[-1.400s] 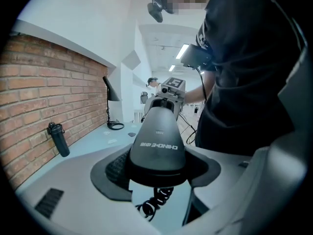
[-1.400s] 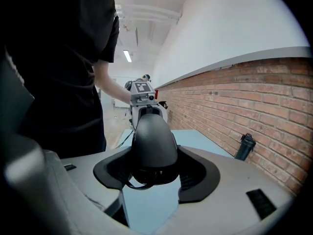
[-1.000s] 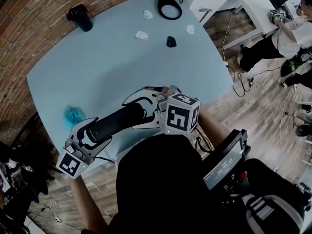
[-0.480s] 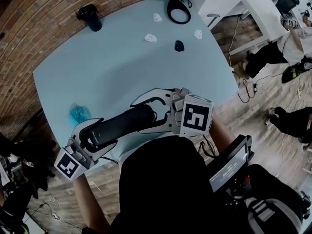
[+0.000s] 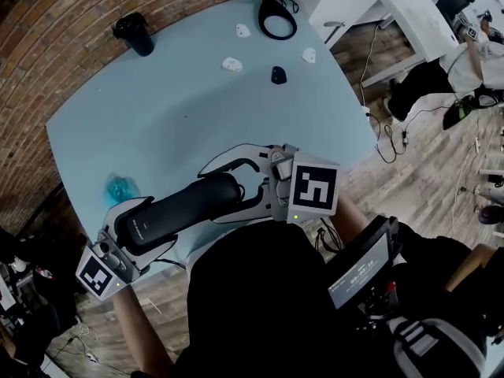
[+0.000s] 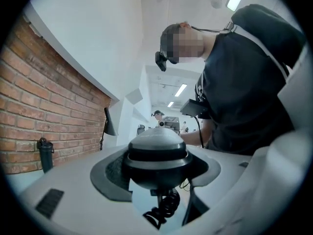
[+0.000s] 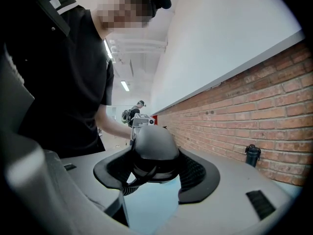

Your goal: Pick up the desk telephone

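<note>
A black telephone handset [image 5: 183,209] hangs level over the near edge of the pale blue table [image 5: 181,116]. My left gripper [image 5: 135,225] is shut on its lower-left end and my right gripper [image 5: 233,186] on its upper-right end. In the left gripper view the rounded handset end [image 6: 157,148] sits between the dark pads of the left gripper [image 6: 156,170], with a coiled black cord [image 6: 164,209] under it. In the right gripper view the other handset end [image 7: 154,148] fills the right gripper [image 7: 155,173], and a cord [image 7: 128,186] trails off it.
At the table's far side lie a black flask [image 5: 135,32], a black ring-shaped headset [image 5: 274,14], small white pieces [image 5: 231,64], and a small black piece [image 5: 278,74]. A blue crumpled thing [image 5: 120,187] lies at the left. The brick wall [image 5: 71,6] runs behind.
Both grippers have kept hold of the handset. The pair has drifted slightly left and down in the head view, which has itself swayed.
</note>
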A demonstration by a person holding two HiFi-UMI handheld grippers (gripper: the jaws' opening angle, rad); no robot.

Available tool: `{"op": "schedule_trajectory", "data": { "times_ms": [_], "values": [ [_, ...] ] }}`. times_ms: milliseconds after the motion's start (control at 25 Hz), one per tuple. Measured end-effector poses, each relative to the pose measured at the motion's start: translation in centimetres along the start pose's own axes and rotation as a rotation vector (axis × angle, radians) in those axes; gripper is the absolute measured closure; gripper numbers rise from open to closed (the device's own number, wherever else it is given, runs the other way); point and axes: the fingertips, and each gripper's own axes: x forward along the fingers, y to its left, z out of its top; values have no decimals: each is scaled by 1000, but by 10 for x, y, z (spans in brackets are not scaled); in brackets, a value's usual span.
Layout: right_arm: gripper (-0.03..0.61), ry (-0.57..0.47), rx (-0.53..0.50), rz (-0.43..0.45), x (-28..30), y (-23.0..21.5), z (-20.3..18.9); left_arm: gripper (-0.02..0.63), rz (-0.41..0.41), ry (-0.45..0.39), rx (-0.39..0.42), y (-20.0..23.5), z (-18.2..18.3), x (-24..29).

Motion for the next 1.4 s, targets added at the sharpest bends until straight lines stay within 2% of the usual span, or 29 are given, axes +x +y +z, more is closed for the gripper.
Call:
{"op": "schedule_trajectory", "data": {
  "times_ms": [320,680,1040,1400],
  "values": [
    [298,-82,49,17,-9,3,21,291,-8,-105,-8,-7,30,3],
    [298,-109,68,4,-9,3,31,291,-25,-216,10,-7,58,0],
    [298,-172,0,5,-19,6,61,291,-41,-301,77,-17,94,4],
    [298,-306,-21,21,-20,9,93,291,-45,-391,61,-19,115,-3]
  ]
}}
